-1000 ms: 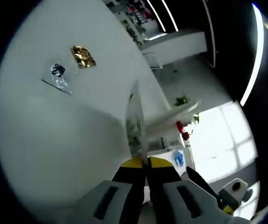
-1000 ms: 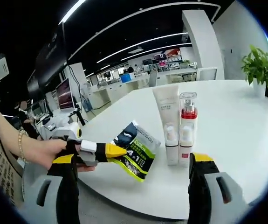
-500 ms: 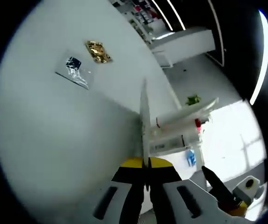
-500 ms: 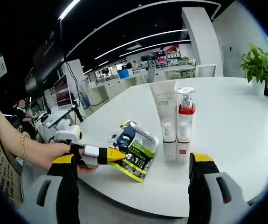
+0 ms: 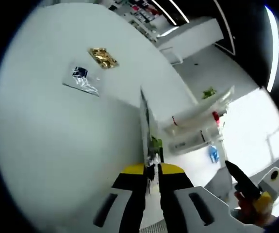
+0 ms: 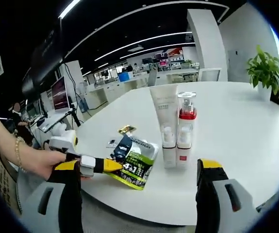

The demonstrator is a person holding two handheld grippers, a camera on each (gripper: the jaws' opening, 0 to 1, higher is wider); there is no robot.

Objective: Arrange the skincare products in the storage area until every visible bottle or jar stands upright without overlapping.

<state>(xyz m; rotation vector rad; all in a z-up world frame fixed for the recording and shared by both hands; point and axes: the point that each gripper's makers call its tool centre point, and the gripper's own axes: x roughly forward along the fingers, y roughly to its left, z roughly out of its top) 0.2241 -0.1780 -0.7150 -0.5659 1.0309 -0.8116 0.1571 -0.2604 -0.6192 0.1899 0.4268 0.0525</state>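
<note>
- The white table (image 6: 255,136) is carrying everything, and a white tube (image 6: 161,127) and a red-collared pump bottle (image 6: 185,129) are standing upright on it, touching side by side.
- A green-and-black sachet (image 6: 132,162) is hanging just left of that pair, near the table's front edge, its long axis running from the left gripper (image 6: 111,165) up and right toward the tube's base.
- The left gripper is pinching the sachet's near edge, jaws clenched on it; in the left gripper view the sachet (image 5: 145,127) is showing edge-on, rising straight ahead from the left gripper's (image 5: 151,171) tips.
- The right gripper (image 6: 137,167) is waiting with jaws spread wide and nothing between them, so the left hand is plainly the nearer one.
- Two small packets, a clear packet (image 5: 81,80) and a gold packet (image 5: 103,57), are lying flat farther out on the table.
</note>
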